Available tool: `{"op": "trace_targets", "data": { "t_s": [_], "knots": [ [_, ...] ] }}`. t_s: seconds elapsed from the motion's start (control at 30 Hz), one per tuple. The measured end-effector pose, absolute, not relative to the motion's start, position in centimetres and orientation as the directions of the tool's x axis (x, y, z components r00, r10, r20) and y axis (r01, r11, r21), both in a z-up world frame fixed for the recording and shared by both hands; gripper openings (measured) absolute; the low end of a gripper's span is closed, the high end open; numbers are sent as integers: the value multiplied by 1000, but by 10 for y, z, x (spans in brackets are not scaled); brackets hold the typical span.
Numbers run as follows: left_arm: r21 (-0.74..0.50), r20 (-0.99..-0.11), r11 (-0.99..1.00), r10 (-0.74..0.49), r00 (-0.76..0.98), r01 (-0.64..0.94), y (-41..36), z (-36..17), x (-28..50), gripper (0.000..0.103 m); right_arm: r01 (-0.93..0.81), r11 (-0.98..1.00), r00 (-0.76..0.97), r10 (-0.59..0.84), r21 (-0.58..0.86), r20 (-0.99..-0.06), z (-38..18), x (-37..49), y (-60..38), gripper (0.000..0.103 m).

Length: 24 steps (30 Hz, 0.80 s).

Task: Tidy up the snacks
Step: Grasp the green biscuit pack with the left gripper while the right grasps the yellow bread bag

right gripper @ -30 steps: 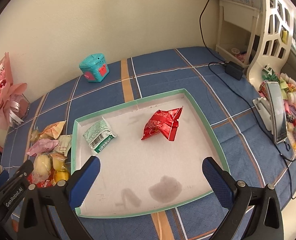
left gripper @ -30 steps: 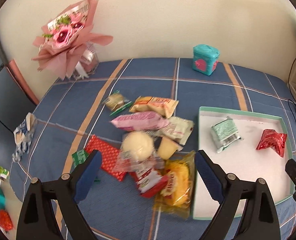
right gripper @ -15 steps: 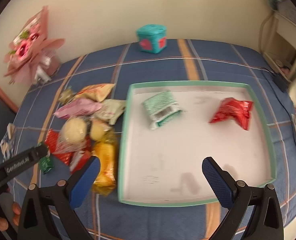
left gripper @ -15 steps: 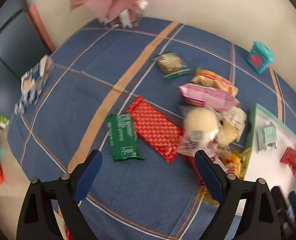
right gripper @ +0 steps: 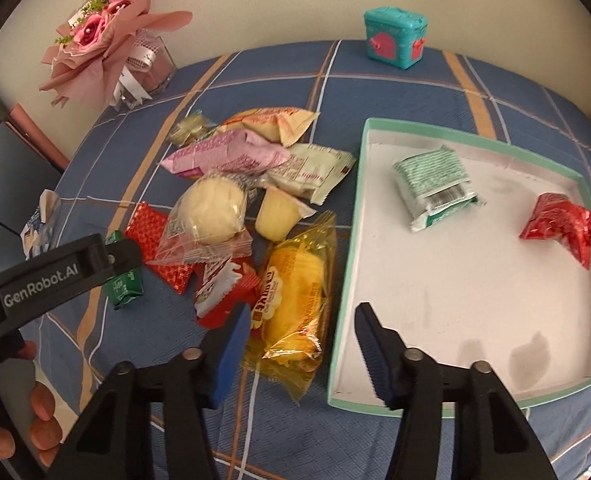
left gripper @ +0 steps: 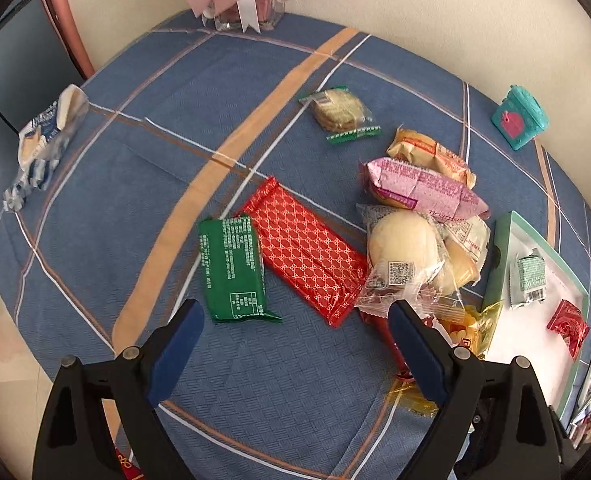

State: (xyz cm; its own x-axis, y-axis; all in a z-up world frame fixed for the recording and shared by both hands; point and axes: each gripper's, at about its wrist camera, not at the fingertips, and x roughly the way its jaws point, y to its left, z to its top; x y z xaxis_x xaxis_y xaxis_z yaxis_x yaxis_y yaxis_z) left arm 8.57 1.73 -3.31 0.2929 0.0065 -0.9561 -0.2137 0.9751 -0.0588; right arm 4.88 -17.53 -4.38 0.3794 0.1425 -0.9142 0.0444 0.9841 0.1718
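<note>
Two packets are already lying in the tray at right of frame, while the snack pile is waiting left of centre. The right gripper, just closing, is narrowing emptily over the yellow cake packet; the left gripper is gaping wide, holding nothing.

Home: bouquet, plaid tablecloth, snacks.

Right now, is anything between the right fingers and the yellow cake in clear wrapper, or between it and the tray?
Nothing visible blocks either. The right gripper is just above the yellow wrapped cake, and the white tray with green rim lies directly beside it.
</note>
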Motion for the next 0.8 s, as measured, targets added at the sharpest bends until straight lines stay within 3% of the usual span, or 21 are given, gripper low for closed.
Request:
{"op": "trace_targets", "data": {
  "t_s": [0.17, 0.27, 0.57, 0.67, 0.77, 0.8],
  "knots": [
    [-83, -964, 962, -12, 264, -259, 35, -43, 89, 93, 31, 986, 357, 142, 164, -923, -52, 54, -168, 51],
    [-84, -967, 952, -6, 255, -296, 51, -48, 92, 93, 35, 985, 345, 149, 172, -927, -59, 59, -167, 45],
    [-76, -979, 923, 3, 203, -378, 88, -73, 105, 92, 57, 980, 333, 162, 191, -929, -70, 73, -166, 45],
    [-75, -982, 921, -1, 190, -383, 90, -80, 108, 80, 61, 979, 327, 166, 196, -930, -74, 77, -167, 44],
    [-81, -983, 922, -11, 185, -378, 87, -85, 112, 74, 53, 980, 325, 164, 191, -931, -76, 79, -165, 43],
    [-81, -983, 923, -12, 184, -376, 85, -86, 114, 63, 52, 980, 325, 164, 191, -931, -76, 80, -165, 43]
  ]
}}
